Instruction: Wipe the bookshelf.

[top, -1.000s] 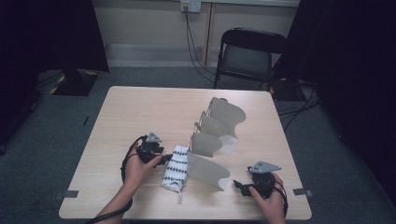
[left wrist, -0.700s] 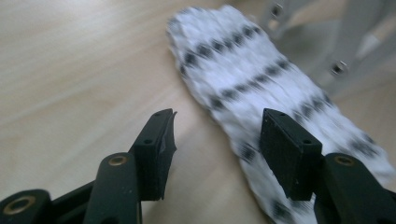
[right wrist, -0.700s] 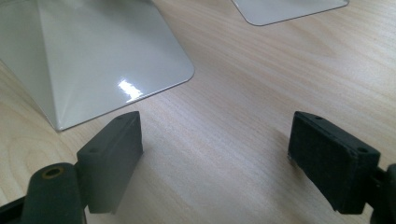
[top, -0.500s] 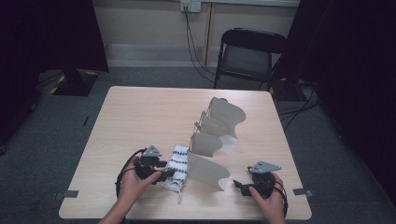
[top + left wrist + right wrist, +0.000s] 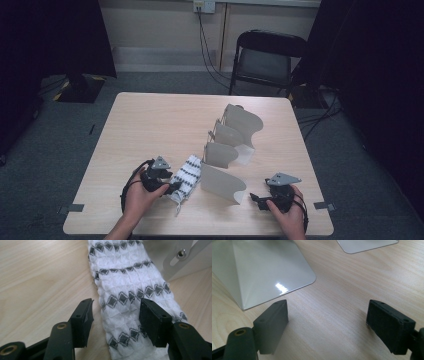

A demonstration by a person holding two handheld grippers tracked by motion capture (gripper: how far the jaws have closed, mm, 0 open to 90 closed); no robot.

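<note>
Patterned white cloth (image 5: 130, 302) lies flat on table (image 5: 150, 125), just beside nearest divider of grey rack (image 5: 222, 182). Left tongs (image 5: 116, 312) brought in since a second ago, spread astride cloth (pads not pressing yet); pinch judged imminent. Right tongs (image 5: 327, 322) held spread, empty, over bare wood.

Both the left gripper (image 5: 172, 188) and the right gripper (image 5: 255, 198) are showing matte black bodies topped by grey three-cornered plates, trailing looped black cables, with blocky black jaws carrying small screw holes and brass-coloured pivot rivets near their bases.
</note>
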